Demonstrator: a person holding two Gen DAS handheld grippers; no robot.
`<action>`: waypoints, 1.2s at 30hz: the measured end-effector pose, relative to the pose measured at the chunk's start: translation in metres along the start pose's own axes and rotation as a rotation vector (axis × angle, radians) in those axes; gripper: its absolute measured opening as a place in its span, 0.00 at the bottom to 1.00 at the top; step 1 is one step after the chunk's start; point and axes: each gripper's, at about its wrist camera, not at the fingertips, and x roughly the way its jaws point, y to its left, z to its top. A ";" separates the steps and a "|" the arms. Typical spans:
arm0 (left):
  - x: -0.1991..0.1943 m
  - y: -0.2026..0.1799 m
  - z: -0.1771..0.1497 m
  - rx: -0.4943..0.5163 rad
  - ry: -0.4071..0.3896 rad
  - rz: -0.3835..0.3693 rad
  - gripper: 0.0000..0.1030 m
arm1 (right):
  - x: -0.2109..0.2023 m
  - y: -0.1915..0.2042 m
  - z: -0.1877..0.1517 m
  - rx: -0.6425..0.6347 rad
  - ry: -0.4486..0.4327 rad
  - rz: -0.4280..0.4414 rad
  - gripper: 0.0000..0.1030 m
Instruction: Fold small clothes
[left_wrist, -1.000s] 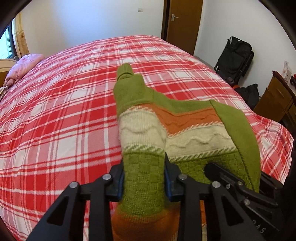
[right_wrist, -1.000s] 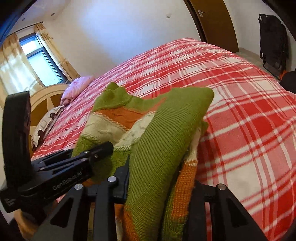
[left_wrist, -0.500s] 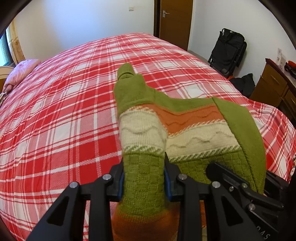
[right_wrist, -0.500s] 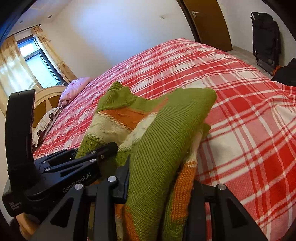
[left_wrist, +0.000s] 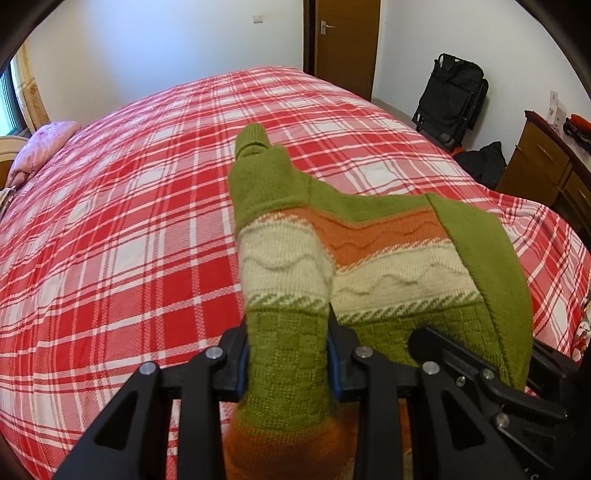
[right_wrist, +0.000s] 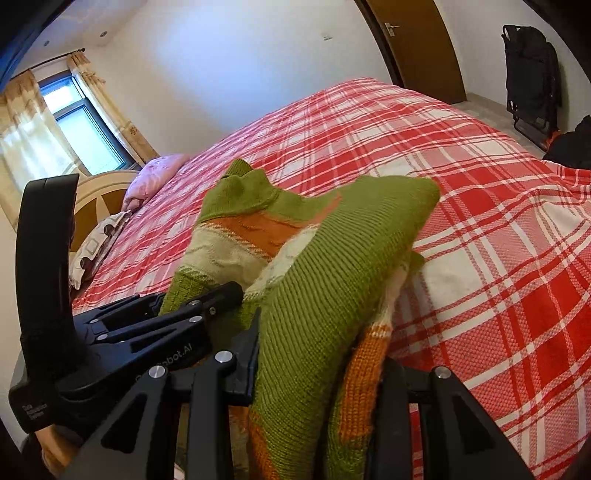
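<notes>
A small knitted sweater (left_wrist: 295, 236) with green, orange and cream bands lies stretched over the near part of a red plaid bed (left_wrist: 129, 206). My left gripper (left_wrist: 288, 358) is shut on its green checked hem at the left side. My right gripper (right_wrist: 317, 380) is shut on the bunched green and orange fabric at the sweater's (right_wrist: 332, 258) right side. The right gripper shows in the left wrist view (left_wrist: 480, 373) close beside the left one. The left gripper shows in the right wrist view (right_wrist: 159, 325). The sweater's neck end points away across the bed.
A pink pillow (left_wrist: 40, 147) and a wooden headboard (right_wrist: 96, 192) are at the far left. A brown door (left_wrist: 343, 40), a black folded stroller (left_wrist: 450, 96) and a wooden dresser (left_wrist: 543, 166) stand past the bed's right side. A window (right_wrist: 81, 129) is at the left.
Both grippers, still holding the sweater, have shifted a little; the views have tilted so more of the room's right side and the far bed show. The sweater looks the same.
</notes>
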 end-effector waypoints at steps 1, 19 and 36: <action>-0.001 0.001 0.000 0.000 -0.003 0.003 0.32 | -0.001 0.001 0.000 -0.001 -0.001 0.002 0.34; -0.022 -0.024 0.004 0.065 -0.063 -0.018 0.32 | -0.039 -0.006 -0.008 0.028 -0.069 -0.034 0.34; -0.019 -0.077 0.027 0.165 -0.101 -0.078 0.32 | -0.073 -0.047 0.005 0.113 -0.174 -0.101 0.34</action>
